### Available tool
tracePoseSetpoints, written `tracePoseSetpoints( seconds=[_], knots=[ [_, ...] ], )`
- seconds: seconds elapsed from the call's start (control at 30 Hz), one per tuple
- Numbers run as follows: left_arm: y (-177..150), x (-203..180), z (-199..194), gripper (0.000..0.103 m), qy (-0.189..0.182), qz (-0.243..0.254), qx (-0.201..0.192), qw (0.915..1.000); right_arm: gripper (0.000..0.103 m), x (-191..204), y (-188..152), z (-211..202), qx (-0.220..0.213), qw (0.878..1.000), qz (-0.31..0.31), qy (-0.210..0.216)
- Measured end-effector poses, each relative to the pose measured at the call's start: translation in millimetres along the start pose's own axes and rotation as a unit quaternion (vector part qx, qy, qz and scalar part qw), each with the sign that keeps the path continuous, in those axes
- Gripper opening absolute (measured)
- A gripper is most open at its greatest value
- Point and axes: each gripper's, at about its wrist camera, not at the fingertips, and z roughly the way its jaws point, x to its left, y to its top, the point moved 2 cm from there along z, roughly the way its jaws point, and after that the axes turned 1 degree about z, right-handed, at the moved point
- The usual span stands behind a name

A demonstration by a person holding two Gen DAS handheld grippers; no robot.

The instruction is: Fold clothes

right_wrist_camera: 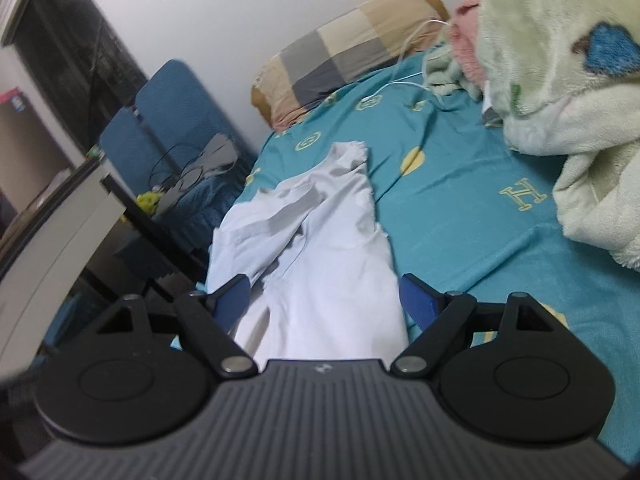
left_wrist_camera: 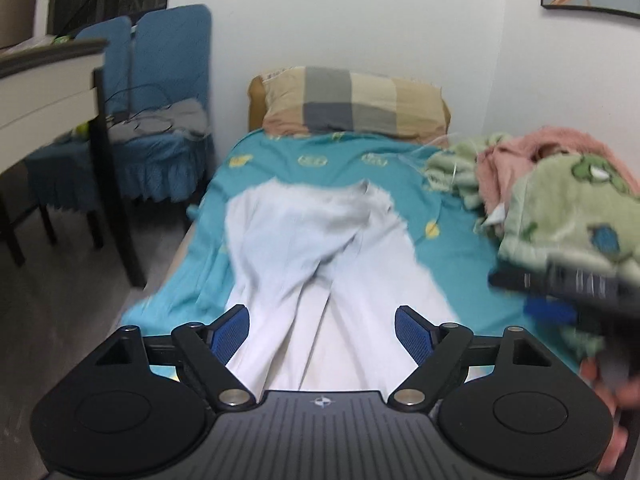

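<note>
A pair of white trousers [left_wrist_camera: 320,248] was laid out on the teal bedsheet [left_wrist_camera: 460,248], waist toward the checked pillow [left_wrist_camera: 352,100] and legs running back toward both cameras. In the right wrist view the waist end was seen folded over itself and rumpled. The lower ends of the legs were cut off in both views by the gripper bodies, so how they lay could not be told.

The left gripper [left_wrist_camera: 322,330] was held above the trouser legs and tilted downward, its blue pads spread wide with cloth seen between them but not pressed. The right gripper [right_wrist_camera: 324,300] was likewise angled down over the trousers, jaws wide apart and the fabric between them untouched. In the left wrist view the right gripper appeared at the right edge only as a dark blurred shape (a hand could just be made out beneath it).

A heap of green and pink fleece blankets [right_wrist_camera: 560,60] was piled at the right side of the bed. Blue-covered chairs [left_wrist_camera: 168,80] and a table [left_wrist_camera: 52,76] were seen at the left.
</note>
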Motion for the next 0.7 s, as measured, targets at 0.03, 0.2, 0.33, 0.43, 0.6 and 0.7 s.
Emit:
tracePoseSetpoints(
  seconds=[0.03,0.2,0.33,0.43,0.6,0.7],
  knots=[
    [-8.0,4.1,-5.4,0.082,0.004,-0.004,0.007,1.0000,0.083,3.0,-1.9,-1.5,0.002,1.000,-0.004,0.004],
    [-13.0,29.0,-21.8,0.081,-0.007,-0.006,-0.001,1.0000,0.075,27.1,-9.0,-5.5,0.011,0.999,-0.028,0.029],
    [-7.1,57.0,-21.6,0.082,-0.022,-0.027,-0.013,0.9993,0.067,60.4,-8.2,11.1,0.027,0.998,-0.043,0.043],
    [-4.6,79.3,-16.0,0.081,-0.027,-0.046,-0.016,0.9985,0.067,91.1,-2.9,40.7,0.038,0.997,-0.058,0.046],
    [-10.3,115.6,-2.3,0.082,-0.022,-0.085,-0.011,0.9961,0.067,130.6,8.3,131.0,0.050,0.996,-0.058,0.040],
    [-13.0,133.1,8.2,0.082,-0.021,-0.103,-0.002,0.9945,0.067,143.7,7.8,189.6,0.075,0.995,-0.070,0.001]
  ],
)
